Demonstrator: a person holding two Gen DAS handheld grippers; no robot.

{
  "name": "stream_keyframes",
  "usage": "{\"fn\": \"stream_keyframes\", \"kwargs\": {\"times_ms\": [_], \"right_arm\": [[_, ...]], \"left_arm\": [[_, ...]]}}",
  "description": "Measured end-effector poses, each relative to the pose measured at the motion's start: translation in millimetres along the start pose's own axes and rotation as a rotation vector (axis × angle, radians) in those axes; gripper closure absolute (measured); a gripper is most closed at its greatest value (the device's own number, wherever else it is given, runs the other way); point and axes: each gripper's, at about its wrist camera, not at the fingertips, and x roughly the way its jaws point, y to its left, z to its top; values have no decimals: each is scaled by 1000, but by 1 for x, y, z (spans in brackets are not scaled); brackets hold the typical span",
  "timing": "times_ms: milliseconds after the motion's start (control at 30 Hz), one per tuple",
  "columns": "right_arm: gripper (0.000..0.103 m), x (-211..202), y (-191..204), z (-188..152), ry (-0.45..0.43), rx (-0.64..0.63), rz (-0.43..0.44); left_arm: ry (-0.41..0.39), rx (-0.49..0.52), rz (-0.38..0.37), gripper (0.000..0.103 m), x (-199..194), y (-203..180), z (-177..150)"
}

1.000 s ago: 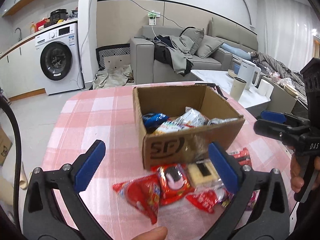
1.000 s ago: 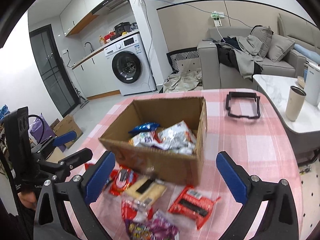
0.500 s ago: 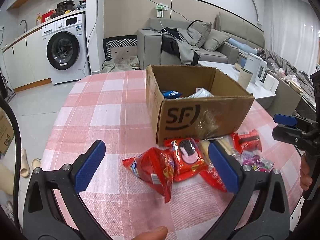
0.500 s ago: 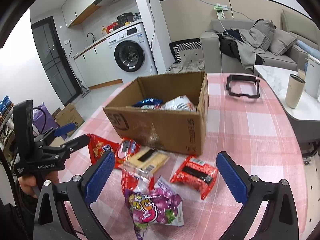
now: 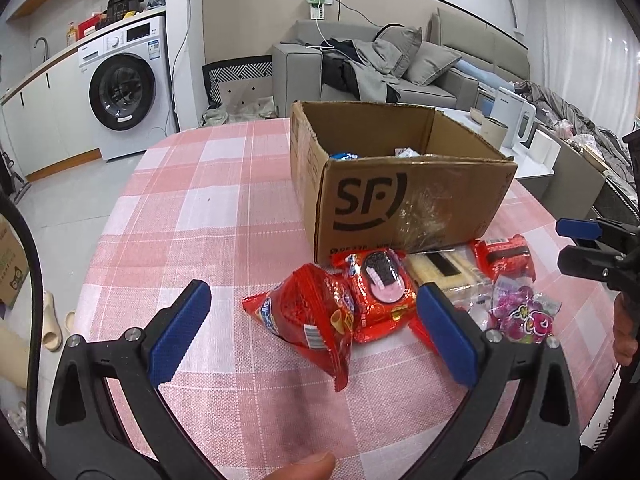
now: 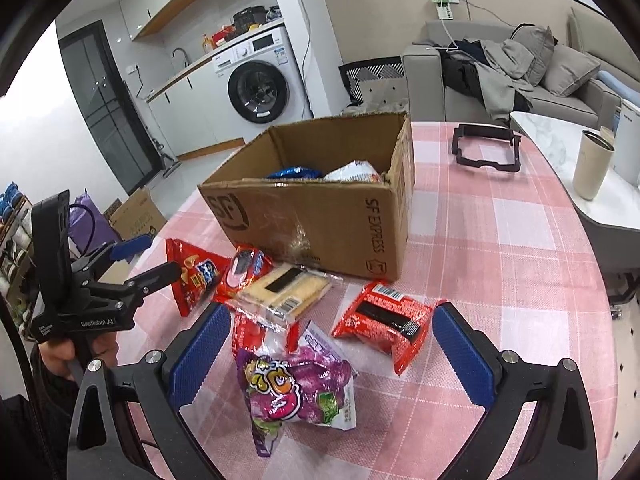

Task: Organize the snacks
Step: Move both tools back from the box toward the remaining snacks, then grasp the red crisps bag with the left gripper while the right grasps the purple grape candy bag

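An open cardboard SF box (image 5: 404, 196) (image 6: 320, 216) stands on the pink checked table and holds a few snack packs. Loose snacks lie in front of it: a red chip bag (image 5: 308, 316) (image 6: 192, 272), a red cookie pack (image 5: 380, 284) (image 6: 244, 268), a yellow cracker pack (image 6: 284, 288), a red pack (image 6: 384, 320) (image 5: 504, 256) and a purple candy bag (image 6: 292, 388) (image 5: 520, 312). My left gripper (image 5: 316, 336) is open just above the red chip bag. My right gripper (image 6: 328, 352) is open over the purple candy bag.
A black plastic frame (image 6: 486, 148) lies on the table (image 5: 208, 216) behind the box. A low white table with a beige cup (image 6: 592, 168) stands to the right. A sofa (image 5: 400, 68) and a washing machine (image 5: 128, 88) are beyond.
Both grippers have dropped lower and pulled back from the box toward the loose snacks. Both stay open.
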Motion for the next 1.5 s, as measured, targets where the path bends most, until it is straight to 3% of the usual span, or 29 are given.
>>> {"fn": "stream_keyframes", "kwargs": {"times_ms": [467, 1067, 1500], "right_arm": [[0, 19, 16, -13, 101, -88, 8], [0, 32, 17, -26, 184, -114, 77], [1, 53, 16, -37, 244, -127, 80]], "left_arm": [[23, 0, 9, 1, 10, 4, -5], [74, 2, 12, 1, 31, 5, -13], [107, -20, 20, 1, 48, 16, -20]]}}
